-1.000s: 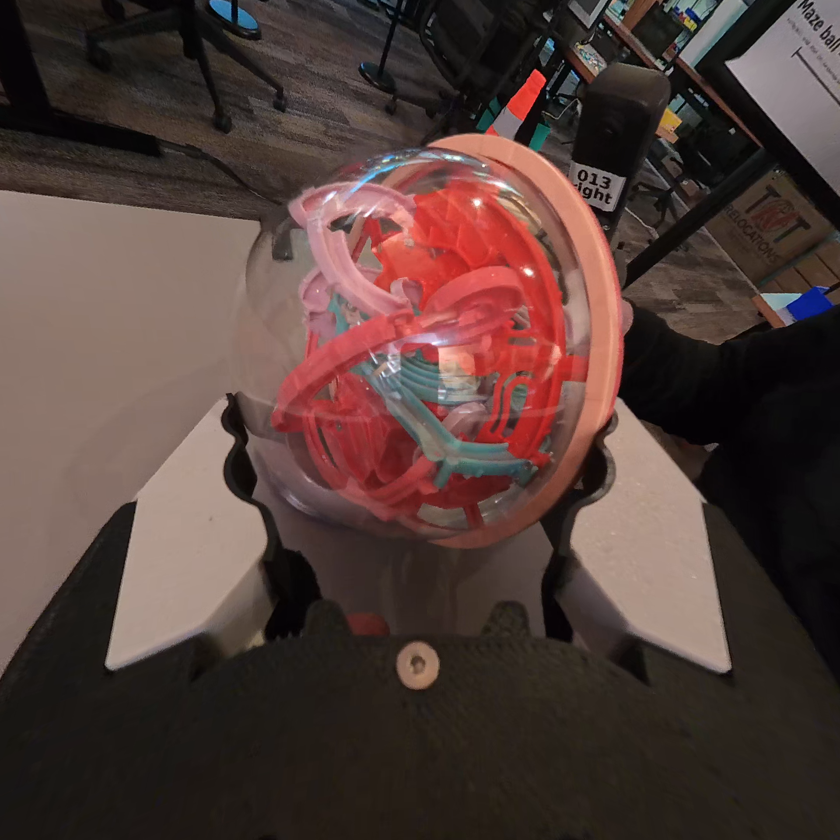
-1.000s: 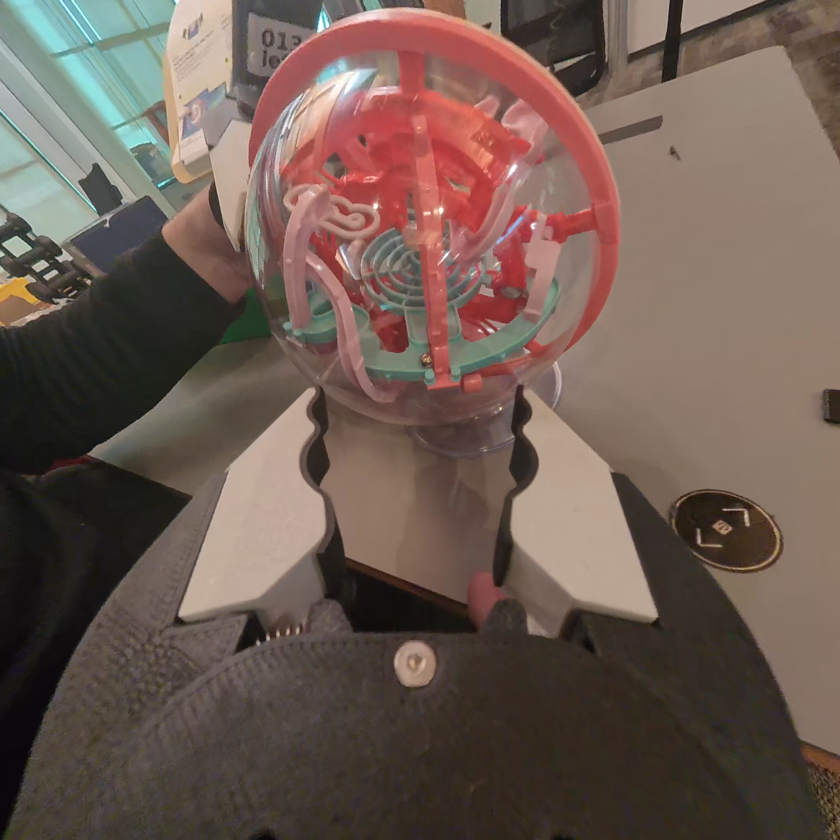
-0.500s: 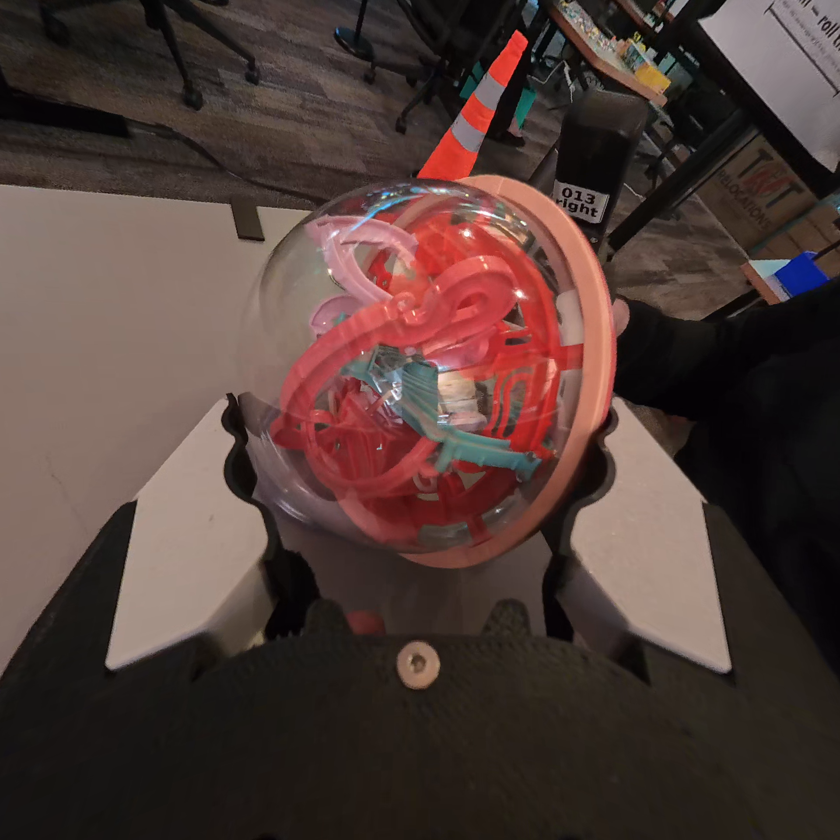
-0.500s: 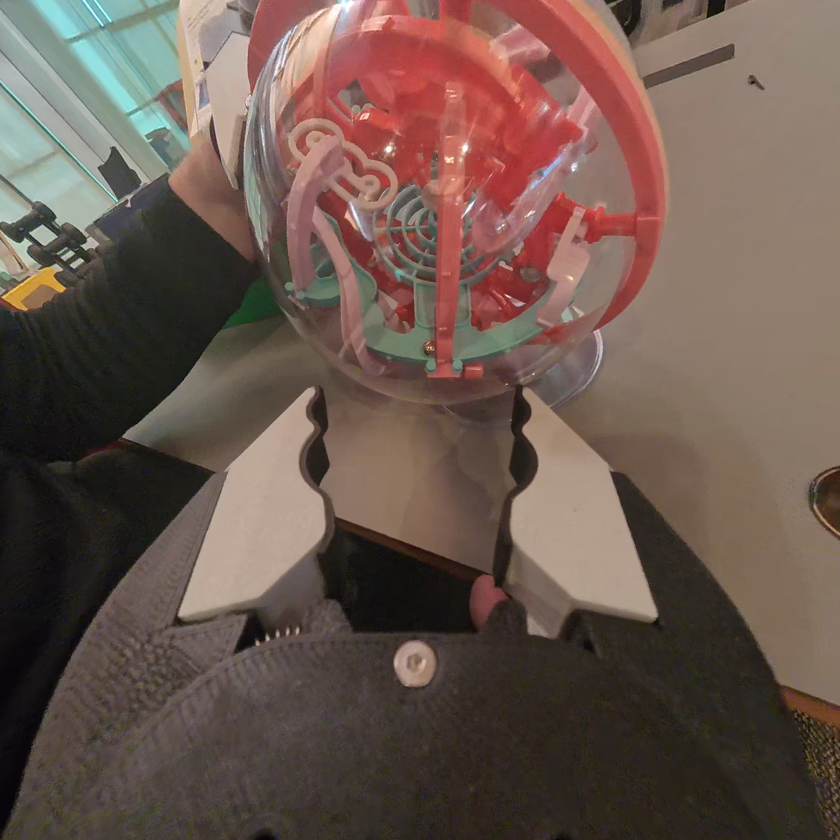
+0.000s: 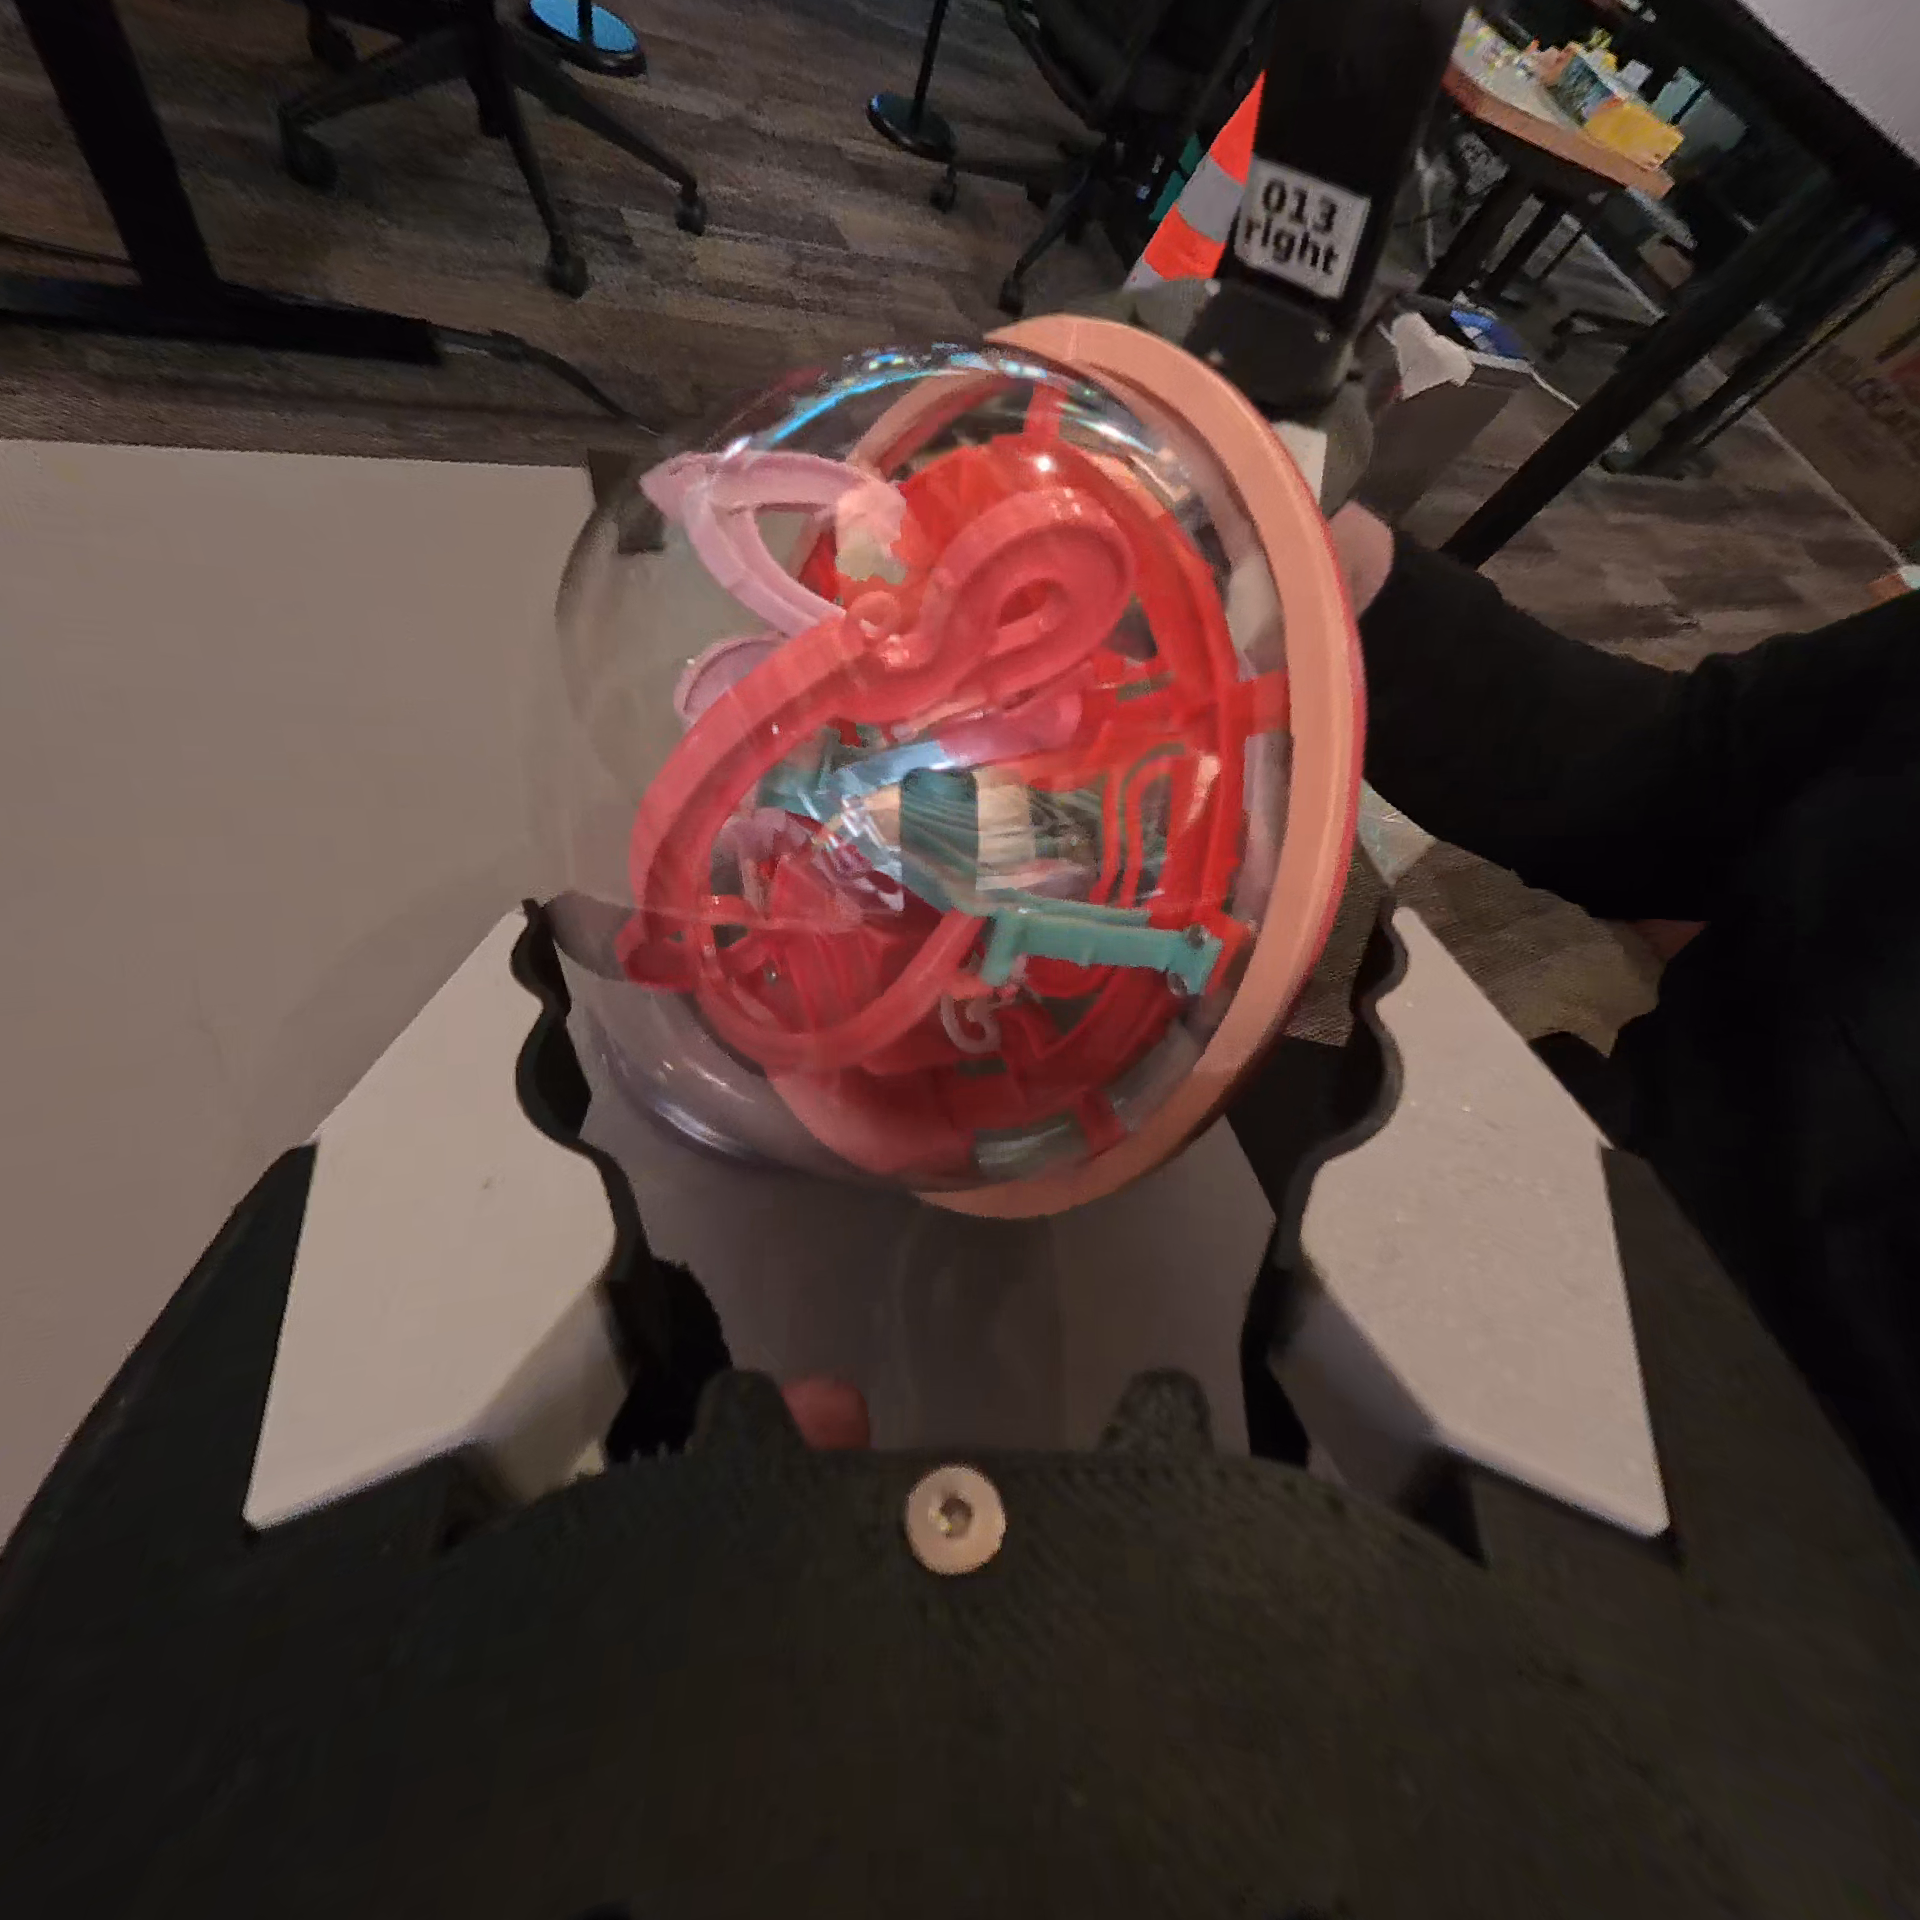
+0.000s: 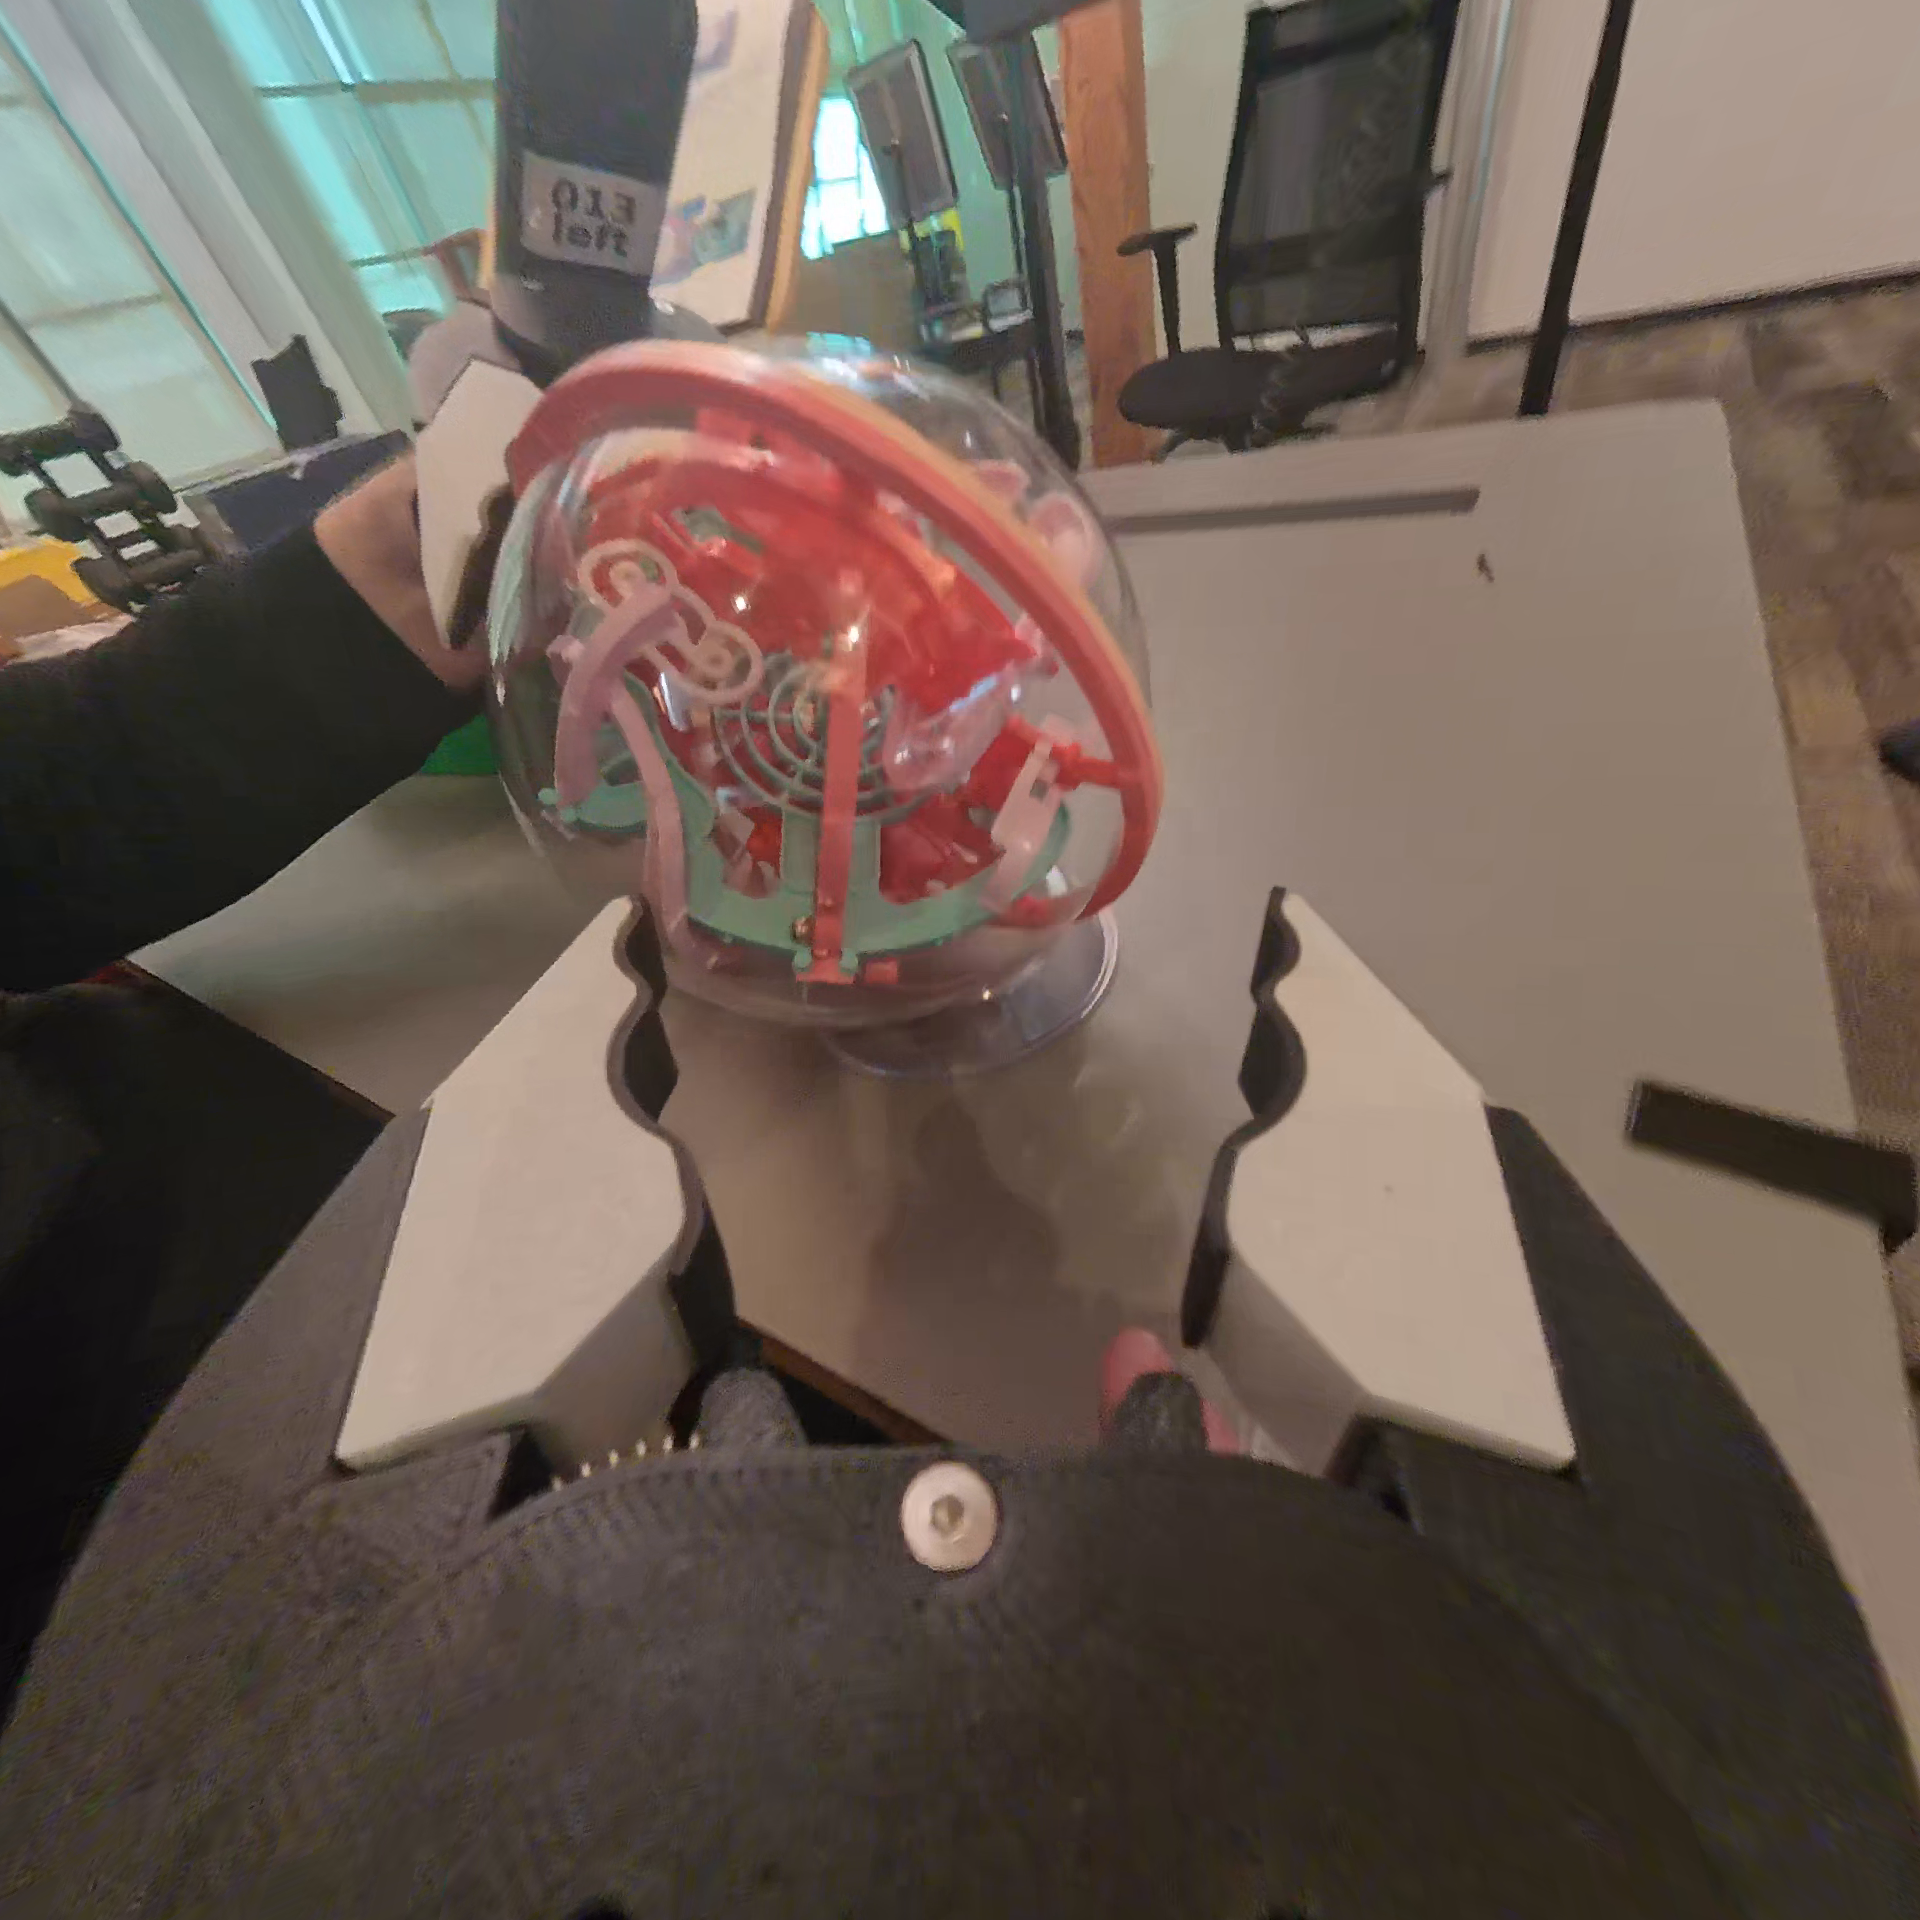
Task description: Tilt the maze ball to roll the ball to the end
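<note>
The maze ball is a clear sphere with a salmon rim and red, pink and teal tracks inside. My left gripper is shut on it, one finger on each side, and holds it tilted over the grey table. In the right wrist view the maze ball lies just beyond my right gripper, which is open and does not touch it. A small metal ball sits on the teal track near the bottom. A clear round stand is on the table under the sphere. The left gripper's finger presses the far side.
A black strip lies on the table at the right. Office chairs and an orange cone stand on the floor beyond. A person's black sleeves flank the ball. The other gripper's black body rises behind the sphere.
My right gripper has opened wider and drawn back from the ball. My left gripper has turned the sphere, so the red loop track now faces its camera.
</note>
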The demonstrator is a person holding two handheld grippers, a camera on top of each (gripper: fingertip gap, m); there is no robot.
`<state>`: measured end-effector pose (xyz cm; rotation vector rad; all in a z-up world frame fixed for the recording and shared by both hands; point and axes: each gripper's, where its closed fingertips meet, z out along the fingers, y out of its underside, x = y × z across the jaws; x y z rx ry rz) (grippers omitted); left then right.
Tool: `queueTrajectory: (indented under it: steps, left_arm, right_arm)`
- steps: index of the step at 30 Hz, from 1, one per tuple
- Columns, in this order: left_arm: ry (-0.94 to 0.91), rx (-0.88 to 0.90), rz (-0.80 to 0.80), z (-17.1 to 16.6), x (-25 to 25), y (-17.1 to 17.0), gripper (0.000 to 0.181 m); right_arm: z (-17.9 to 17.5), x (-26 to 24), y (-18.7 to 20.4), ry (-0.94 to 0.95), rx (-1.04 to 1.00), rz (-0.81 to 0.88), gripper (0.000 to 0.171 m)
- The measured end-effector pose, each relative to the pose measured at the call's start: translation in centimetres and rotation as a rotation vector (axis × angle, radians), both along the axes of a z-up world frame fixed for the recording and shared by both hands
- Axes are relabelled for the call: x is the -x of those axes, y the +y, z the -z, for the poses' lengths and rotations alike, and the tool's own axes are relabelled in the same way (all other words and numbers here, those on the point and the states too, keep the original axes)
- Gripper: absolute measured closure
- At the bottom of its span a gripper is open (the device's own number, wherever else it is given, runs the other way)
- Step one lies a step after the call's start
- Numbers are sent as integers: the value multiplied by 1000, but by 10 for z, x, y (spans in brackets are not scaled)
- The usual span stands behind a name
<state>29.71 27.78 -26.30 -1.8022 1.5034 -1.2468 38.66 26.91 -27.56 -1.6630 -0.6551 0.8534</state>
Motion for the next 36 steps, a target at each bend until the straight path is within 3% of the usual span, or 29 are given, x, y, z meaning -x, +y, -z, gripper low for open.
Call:
queueTrajectory:
  steps: [5,11,27,34,36]
  left_arm:
    - [-13,-37,-49,-2,1,-1,39]
    - [-38,-70,-41,2,1,6,46]
    - [-88,10,-7,-12,-14,15,45]
    - [-59,28,26,-11,-19,16,45]
    - [-46,26,28,-9,-20,18,46]
  right_arm:
    - [-10,7,16,8,-63,-147,51]
    - [-8,29,7,-22,-87,-300,60]
    - [17,32,-1,30,96,-233,60]
    - [8,16,5,-71,12,-141,54]
    - [-1,11,5,-112,-41,-129,59]
